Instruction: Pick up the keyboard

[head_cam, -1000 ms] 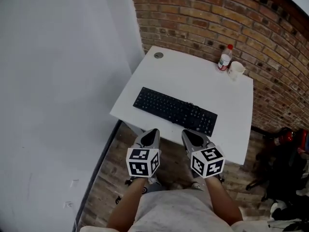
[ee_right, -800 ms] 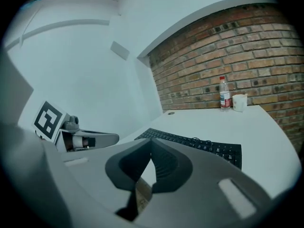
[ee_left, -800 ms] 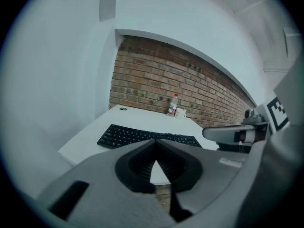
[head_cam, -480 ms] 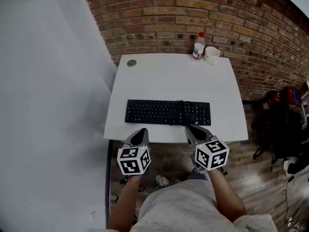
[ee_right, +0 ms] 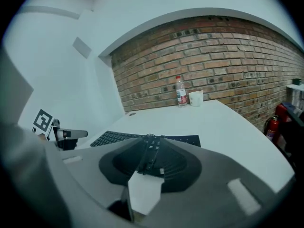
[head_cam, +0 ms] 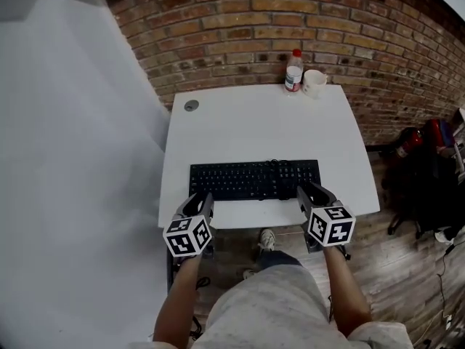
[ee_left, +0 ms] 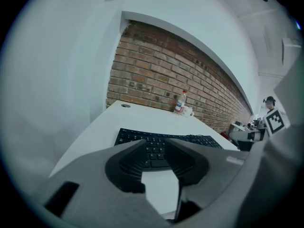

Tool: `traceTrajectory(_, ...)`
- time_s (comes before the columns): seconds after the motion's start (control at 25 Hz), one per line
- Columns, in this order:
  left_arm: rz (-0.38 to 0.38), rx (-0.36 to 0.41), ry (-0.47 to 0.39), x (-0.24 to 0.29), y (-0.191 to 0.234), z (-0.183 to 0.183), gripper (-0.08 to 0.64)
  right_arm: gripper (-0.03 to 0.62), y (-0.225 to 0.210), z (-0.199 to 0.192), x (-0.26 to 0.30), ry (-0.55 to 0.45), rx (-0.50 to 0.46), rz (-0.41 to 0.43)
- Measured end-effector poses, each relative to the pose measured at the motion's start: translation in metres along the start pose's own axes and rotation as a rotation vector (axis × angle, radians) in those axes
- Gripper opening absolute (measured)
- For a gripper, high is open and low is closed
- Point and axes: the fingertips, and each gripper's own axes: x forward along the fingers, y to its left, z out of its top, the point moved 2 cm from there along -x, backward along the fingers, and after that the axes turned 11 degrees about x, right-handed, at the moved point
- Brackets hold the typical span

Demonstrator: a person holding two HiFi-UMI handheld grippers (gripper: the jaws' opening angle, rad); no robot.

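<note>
Down at the front edge, the left gripper and right gripper hover with their jaws slightly apart. Both pairs have just been opening, and nothing is pinched between them. Just ahead lies the flat black plastic keyboard, set lengthwise along the near side of the white rectangular bench, with one gripper close to each end. It looks untouched, so this reads as the approach before the grasp. Next, each gripper probably needs to slide in low until its jaws straddle a thin end of the keyboard. Both would then close and lift together, keeping the keyboard level.
</note>
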Motion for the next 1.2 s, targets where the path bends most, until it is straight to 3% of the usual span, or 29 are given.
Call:
traceTrajectory(0.08, 0.008, -0.003, 0.007, 0.011, 0.010, 0.001, 0.145, 0.141, -0.015, 0.001, 0.009, 0.007, 0.013, -0.031)
traceTrajectory(0.24, 0.025, -0.007, 0.037, 0.032, 0.029, 0.000, 0.296, 0.215, -0.047, 0.006, 0.030, 0.029, 0.033, -0.101)
traceTrajectory(0.48, 0.053, -0.030, 0.087, 0.066, 0.057, -0.008, 0.408, 0.324, -0.078, 0.004, 0.064, 0.092, 0.084, -0.151)
traceTrajectory(0.64, 0.030, -0.056, 0.123, 0.084, 0.061, -0.012, 0.480, 0.354, -0.088, 0.003, 0.075, 0.123, 0.114, -0.163)
traceTrajectory(0.96, 0.038, -0.042, 0.172, 0.100, 0.068, -0.012, 0.514, 0.391, -0.091, 0.019, 0.081, 0.154, 0.121, -0.143)
traceTrajectory(1.2, 0.026, -0.019, 0.202, 0.112, 0.058, -0.013, 0.522, 0.416, -0.103, 0.005, 0.094, 0.230, 0.127, -0.160)
